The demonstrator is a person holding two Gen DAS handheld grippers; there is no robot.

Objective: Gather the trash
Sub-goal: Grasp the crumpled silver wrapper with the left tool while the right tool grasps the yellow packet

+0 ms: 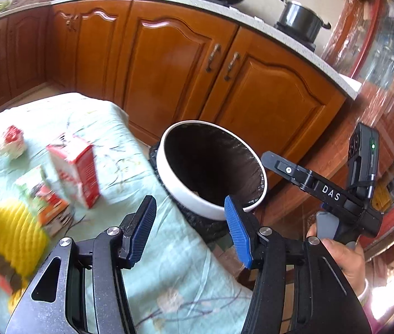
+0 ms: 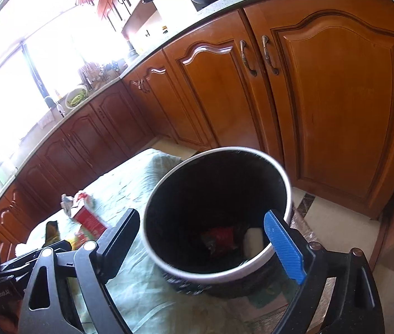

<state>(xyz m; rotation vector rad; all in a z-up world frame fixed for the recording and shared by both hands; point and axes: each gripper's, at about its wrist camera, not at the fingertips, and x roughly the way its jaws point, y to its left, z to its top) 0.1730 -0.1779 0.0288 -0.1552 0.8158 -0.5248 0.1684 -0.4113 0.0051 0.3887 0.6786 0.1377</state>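
Both grippers are wide open and hold nothing. The right gripper [image 2: 205, 247] hangs just above a round white-rimmed bin [image 2: 216, 274] lined with black plastic; a red wrapper [image 2: 220, 238] and something white [image 2: 254, 240] already lie at its bottom. To the left of the left gripper [image 1: 188, 229], cardboard cartons [image 1: 77, 172] and a ribbed yellow piece [image 1: 13, 233] wait on the pale green cloth-covered bench [image 1: 169, 278]. By my reckoning, much trash remains.

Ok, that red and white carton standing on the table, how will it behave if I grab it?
The red and white carton looks like thin cardboard, so probably light and easily crushed. It stands tall on the wrinkled tablecloth, so a push may tip it. Flat sides should suit the open left gripper.
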